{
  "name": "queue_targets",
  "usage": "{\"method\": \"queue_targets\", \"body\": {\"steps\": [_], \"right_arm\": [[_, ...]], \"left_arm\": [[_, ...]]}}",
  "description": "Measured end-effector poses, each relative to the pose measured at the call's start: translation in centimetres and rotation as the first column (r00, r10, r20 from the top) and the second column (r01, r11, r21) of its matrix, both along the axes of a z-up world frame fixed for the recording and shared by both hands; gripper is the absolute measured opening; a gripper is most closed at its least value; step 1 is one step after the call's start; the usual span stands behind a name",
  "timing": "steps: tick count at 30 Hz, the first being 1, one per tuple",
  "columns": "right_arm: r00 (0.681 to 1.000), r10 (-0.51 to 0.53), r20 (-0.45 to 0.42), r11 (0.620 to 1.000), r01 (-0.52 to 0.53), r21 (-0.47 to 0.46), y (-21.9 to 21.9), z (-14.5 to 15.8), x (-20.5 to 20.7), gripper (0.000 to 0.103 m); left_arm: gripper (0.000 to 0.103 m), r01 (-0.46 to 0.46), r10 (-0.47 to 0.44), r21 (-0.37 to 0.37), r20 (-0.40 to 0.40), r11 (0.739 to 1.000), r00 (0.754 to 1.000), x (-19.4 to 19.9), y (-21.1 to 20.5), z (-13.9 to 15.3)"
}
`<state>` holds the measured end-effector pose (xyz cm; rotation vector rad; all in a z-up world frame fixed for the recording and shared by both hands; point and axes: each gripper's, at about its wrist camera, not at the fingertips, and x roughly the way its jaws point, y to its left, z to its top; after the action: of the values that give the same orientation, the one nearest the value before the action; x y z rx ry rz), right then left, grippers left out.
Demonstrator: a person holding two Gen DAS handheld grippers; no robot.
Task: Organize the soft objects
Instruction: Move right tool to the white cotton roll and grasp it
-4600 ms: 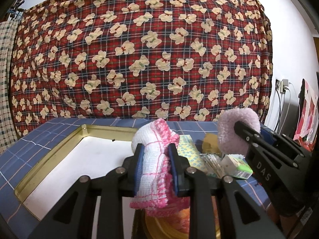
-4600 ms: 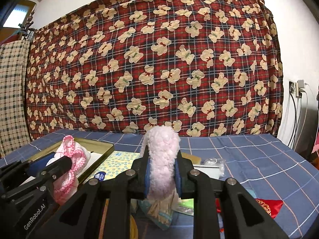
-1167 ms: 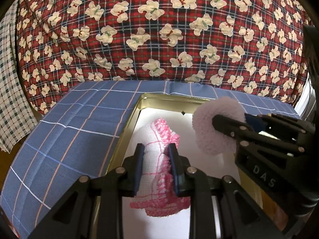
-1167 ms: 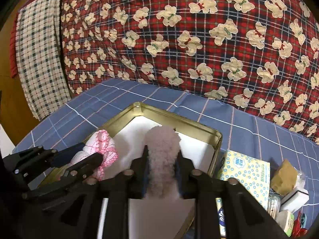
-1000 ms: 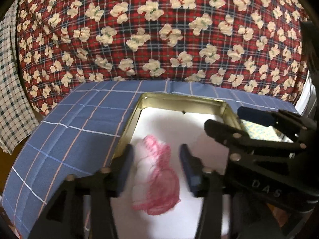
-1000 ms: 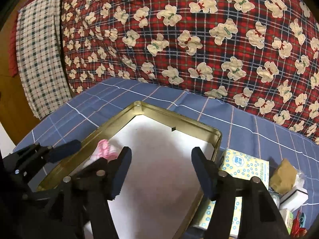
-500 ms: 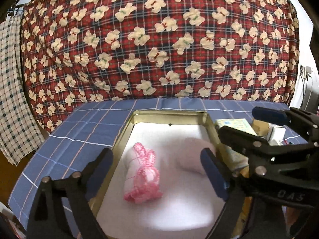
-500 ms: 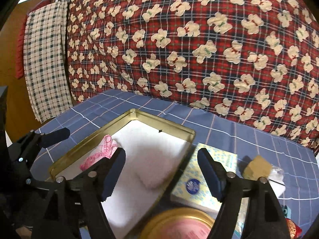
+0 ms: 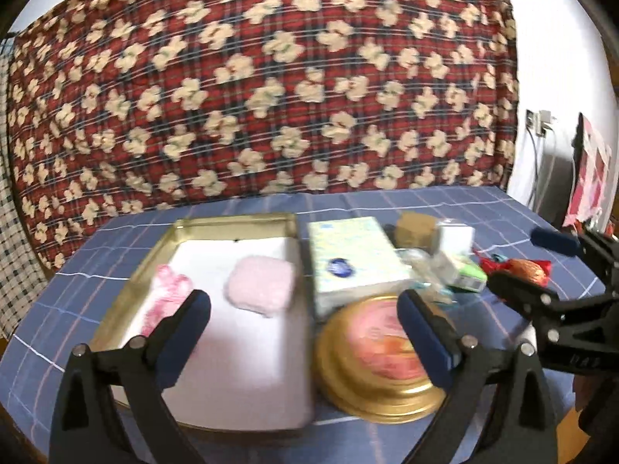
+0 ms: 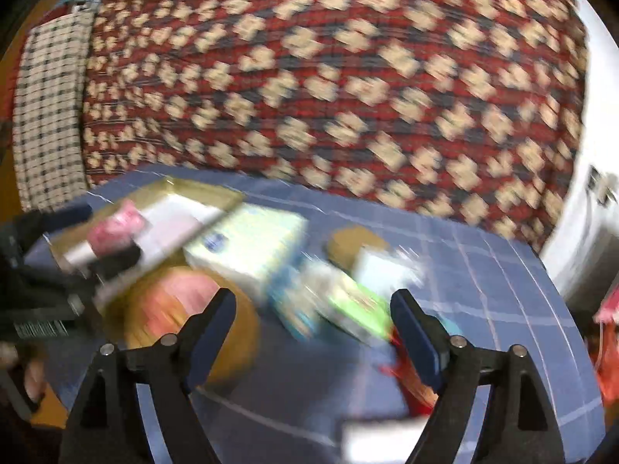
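A pink-and-white crocheted cloth point(image 9: 167, 298) and a fluffy pale pink pad point(image 9: 260, 285) lie side by side in the gold tray point(image 9: 135, 282) with a white liner. My left gripper point(image 9: 305, 323) is open and empty, raised above the table's near edge. My right gripper point(image 10: 313, 323) is open and empty; it also shows in the left wrist view point(image 9: 522, 266) at the right. The right wrist view is motion-blurred; the cloth point(image 10: 116, 228) and tray point(image 10: 193, 189) show at its left.
A round gold tin lid point(image 9: 377, 355) lies right of the tray. Behind it sit a tissue pack point(image 9: 352, 259), a brown block point(image 9: 416, 226), small boxes point(image 9: 456, 259) and a red-wrapped sweet point(image 9: 526, 270). A blue checked cloth point(image 9: 445, 201) covers the table.
Both grippers opened and dropped the crocheted cloth and the fluffy pad into the tray, then pulled back and swung right. The right wrist view is now blurred by motion.
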<state>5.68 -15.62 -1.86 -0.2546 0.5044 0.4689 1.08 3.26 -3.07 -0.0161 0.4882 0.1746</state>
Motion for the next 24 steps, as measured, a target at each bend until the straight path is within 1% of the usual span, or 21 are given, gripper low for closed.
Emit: {"method": "queue_targets", "body": {"steps": [2, 4, 6, 9, 11, 12, 14, 16, 20, 24], "right_arm": [[0.998, -0.037, -0.043, 0.999, 0.039, 0.037, -3.1, -1.2, -0.1, 0.084], [0.995, -0.072, -0.064, 0.996, 0.075, 0.044, -5.3, -2.3, -0.2, 0.084], [0.991, -0.109, -0.077, 0.993, 0.113, 0.041, -6.7, -3.1, -0.1, 0.084], [0.986, -0.119, -0.112, 0.991, 0.126, 0.051, -7.9, -4.1, 0.0, 0.084], [0.986, -0.112, -0.12, 0.991, 0.119, 0.056, -8.2, -4.6, 0.2, 0.085], [0.986, -0.11, -0.125, 0.992, 0.118, 0.053, -8.3, -4.9, 0.3, 0.088], [0.984, -0.112, -0.14, 0.992, 0.12, 0.048, -8.3, -5.4, 0.5, 0.09], [0.984, -0.101, -0.148, 0.992, 0.111, 0.064, -8.4, -5.7, 0.6, 0.092], [0.984, -0.088, -0.154, 0.993, 0.099, 0.064, -8.1, -5.9, 0.6, 0.093], [0.986, -0.062, -0.157, 0.997, 0.069, 0.04, -7.4, -6.2, 0.3, 0.094]], "left_arm": [[0.099, 0.029, -0.029, -0.005, -0.004, 1.0, 1.0, 0.1, -1.4, -0.2], [0.1, 0.049, -0.049, 0.002, -0.009, 0.999, 0.999, 0.2, -2.7, -0.4], [0.1, 0.075, -0.075, 0.014, -0.022, 0.997, 0.997, 0.5, -4.2, -0.6], [0.1, 0.101, -0.1, 0.026, -0.04, 0.995, 0.994, 0.9, -5.8, -0.9], [0.1, 0.114, -0.112, 0.026, -0.046, 0.993, 0.993, 1.1, -6.6, -1.1], [0.1, 0.119, -0.117, 0.027, -0.051, 0.993, 0.992, 1.3, -7.0, -1.3], [0.1, 0.126, -0.124, 0.034, -0.064, 0.991, 0.99, 1.5, -7.7, -1.6], [0.1, 0.134, -0.13, 0.04, -0.076, 0.99, 0.989, 1.8, -8.2, -1.9], [0.1, 0.14, -0.136, 0.04, -0.087, 0.989, 0.987, 2.1, -8.6, -2.1], [0.1, 0.141, -0.138, 0.038, -0.09, 0.989, 0.986, 2.2, -8.6, -2.1]]}}
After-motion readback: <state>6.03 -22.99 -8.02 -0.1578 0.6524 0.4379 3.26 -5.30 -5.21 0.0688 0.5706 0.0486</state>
